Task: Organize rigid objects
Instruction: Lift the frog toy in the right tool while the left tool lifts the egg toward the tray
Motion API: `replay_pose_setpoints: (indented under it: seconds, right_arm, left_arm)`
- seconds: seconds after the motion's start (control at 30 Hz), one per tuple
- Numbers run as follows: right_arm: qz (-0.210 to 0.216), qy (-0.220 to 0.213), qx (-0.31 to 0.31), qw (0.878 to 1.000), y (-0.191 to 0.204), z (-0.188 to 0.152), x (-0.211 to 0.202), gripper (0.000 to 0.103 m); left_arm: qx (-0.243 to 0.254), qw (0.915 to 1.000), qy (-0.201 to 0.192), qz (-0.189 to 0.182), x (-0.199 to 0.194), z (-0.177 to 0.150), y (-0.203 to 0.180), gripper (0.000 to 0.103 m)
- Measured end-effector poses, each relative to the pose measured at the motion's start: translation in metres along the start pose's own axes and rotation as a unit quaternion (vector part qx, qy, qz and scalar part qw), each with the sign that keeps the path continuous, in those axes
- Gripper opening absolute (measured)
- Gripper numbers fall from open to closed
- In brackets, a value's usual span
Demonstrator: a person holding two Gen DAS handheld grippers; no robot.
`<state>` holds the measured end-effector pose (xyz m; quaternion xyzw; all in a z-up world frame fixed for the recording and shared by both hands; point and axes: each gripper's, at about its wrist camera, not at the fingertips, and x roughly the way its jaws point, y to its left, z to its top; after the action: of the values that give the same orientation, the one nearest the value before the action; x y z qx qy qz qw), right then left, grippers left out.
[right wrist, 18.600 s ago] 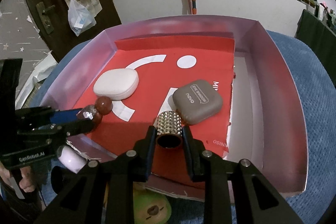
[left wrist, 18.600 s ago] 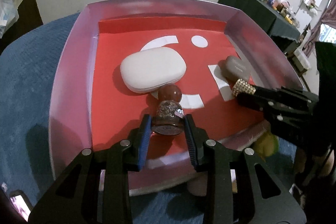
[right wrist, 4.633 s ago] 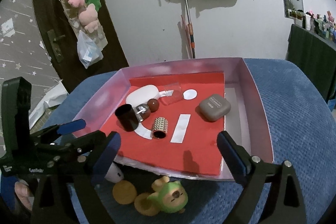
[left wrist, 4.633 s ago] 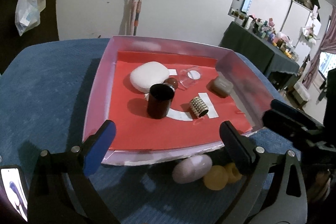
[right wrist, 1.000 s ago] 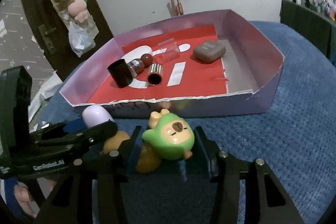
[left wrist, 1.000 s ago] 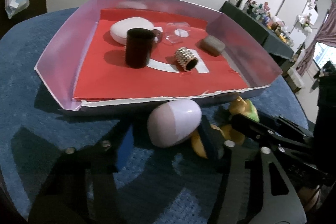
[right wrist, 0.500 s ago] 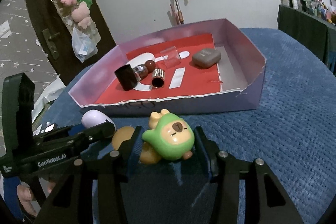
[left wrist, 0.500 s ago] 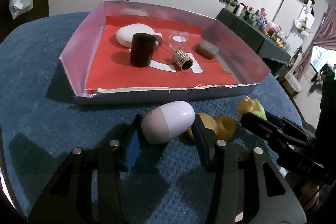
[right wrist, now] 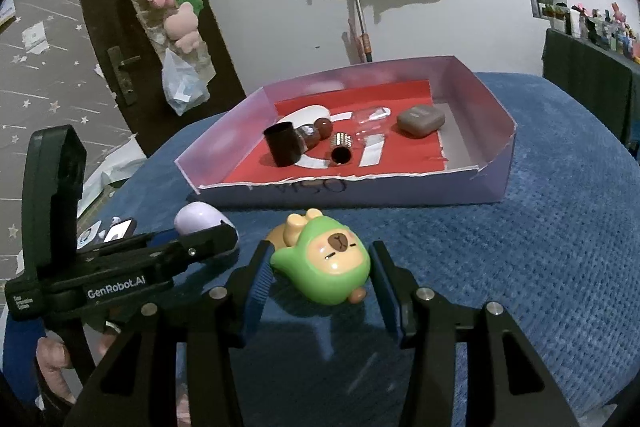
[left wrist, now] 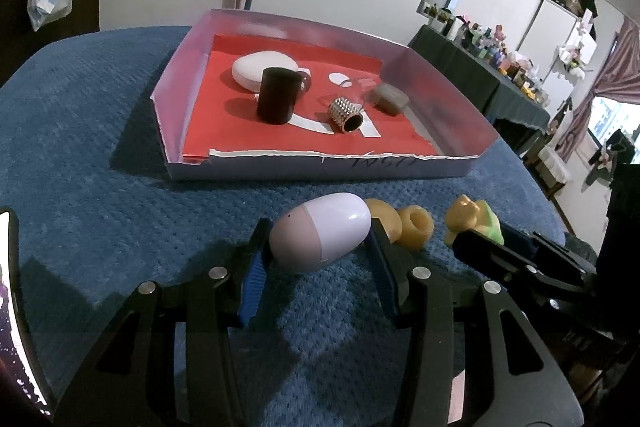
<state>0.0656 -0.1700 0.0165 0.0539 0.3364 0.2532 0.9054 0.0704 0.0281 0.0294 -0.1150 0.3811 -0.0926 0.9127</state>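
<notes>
My left gripper (left wrist: pixel 318 245) is shut on a lilac egg-shaped case (left wrist: pixel 320 231), held over the blue cloth in front of the tray. My right gripper (right wrist: pixel 320 269) is shut on a green capybara toy (right wrist: pixel 326 273). The pink tray (left wrist: pixel 176 75) with a red liner holds a black cup (left wrist: pixel 278 95), a studded gold cylinder (left wrist: pixel 345 115), a white case (left wrist: pixel 252 69), a grey case (left wrist: pixel 391 99), a brown bottle (right wrist: pixel 316 133) and a clear piece (right wrist: pixel 370 119). The egg also shows in the right wrist view (right wrist: pixel 198 219), partly behind the left gripper's finger.
Yellow ring toys (left wrist: pixel 404 227) lie on the blue cloth (left wrist: pixel 80 131) between the grippers. A phone (right wrist: pixel 114 231) lies at the cloth's left edge. A dark table with small items (left wrist: pixel 480 67) stands at the far right.
Both grippers have risen and pulled back from the tray, each carrying its object. The tray looks farther away than half a second ago.
</notes>
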Motion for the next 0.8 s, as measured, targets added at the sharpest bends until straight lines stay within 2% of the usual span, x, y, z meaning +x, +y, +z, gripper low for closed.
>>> replay_pose_setpoints:
  seconds: [0.8]
  right_arm:
    - [0.01, -0.028, -0.016, 0.999, 0.006, 0.015, -0.014, 0.051]
  left_arm:
    - [0.014, 0.9998, -0.013, -0.011, -0.011, 0.009, -0.007, 0.045]
